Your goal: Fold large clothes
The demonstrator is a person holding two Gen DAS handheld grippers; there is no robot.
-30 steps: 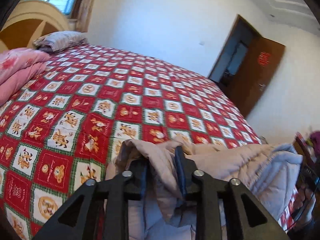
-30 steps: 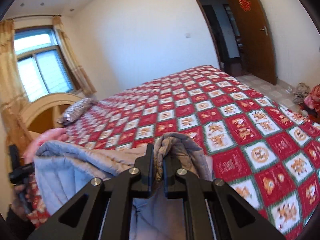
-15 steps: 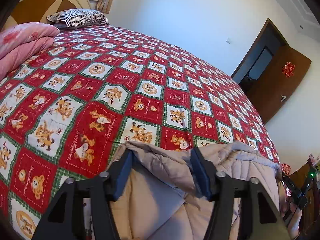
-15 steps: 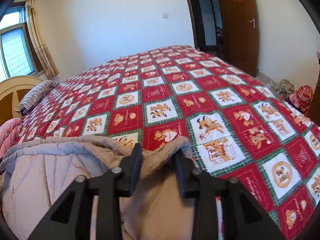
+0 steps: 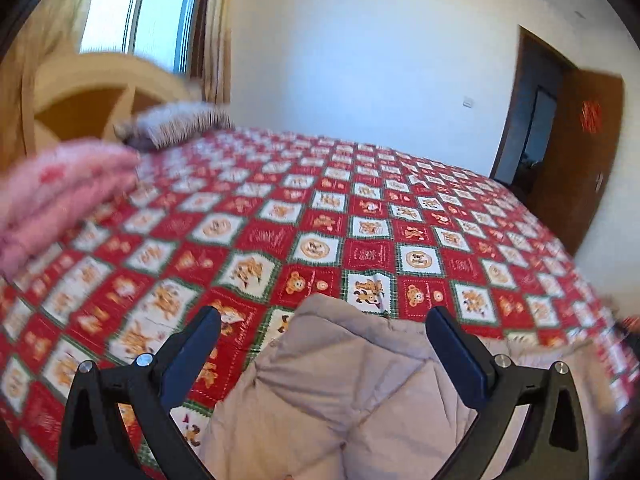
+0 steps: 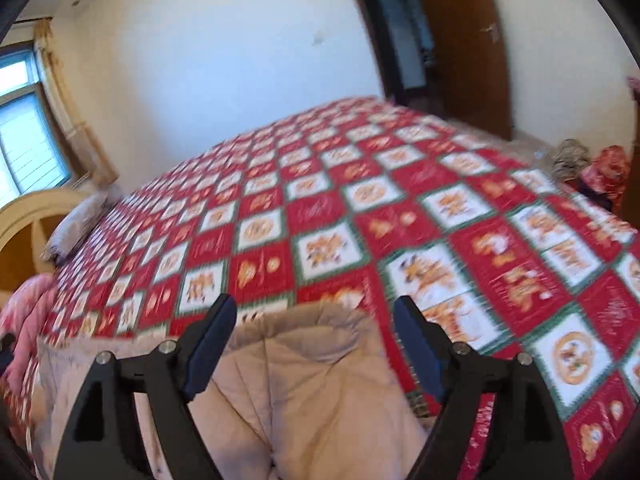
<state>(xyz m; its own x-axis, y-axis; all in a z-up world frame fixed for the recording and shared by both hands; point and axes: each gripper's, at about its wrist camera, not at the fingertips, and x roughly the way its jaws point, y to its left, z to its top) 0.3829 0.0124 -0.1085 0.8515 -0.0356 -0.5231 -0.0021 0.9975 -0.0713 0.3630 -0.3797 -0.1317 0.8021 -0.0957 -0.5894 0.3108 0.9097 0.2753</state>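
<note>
Both sets of tongs are spreading wide over the bed right now. The left tongs (image 5: 322, 332) have their jaws opening, dark blue pads flared out to either side, and the beige quilted coat (image 5: 352, 392) lies between them, touched by neither pad. It is loose on the bedspread (image 5: 360, 224), that red and white checked cover with the little bear pictures. From the left wrist view the coat fills the 6 o'clock stretch of the frame and its rounded top edge peaks just below centre.

Over to the right tongs (image 6: 316, 320): jaws opening there too, pads clear of the cloth, with the coat (image 6: 304, 392) bunched below and between them at 6 o'clock, spreading off toward 8 o'clock.

Around the room in the left view: a folded pink quilt (image 5: 60, 188) at 9 o'clock, a striped pillow (image 5: 176, 128) beyond it near the headboard (image 5: 80, 96) at 10 o'clock, a window (image 5: 140, 12) at 11 o'clock, and a brown door (image 5: 580, 160) standing open at 2 o'clock. The frame edges are blurred.
</note>
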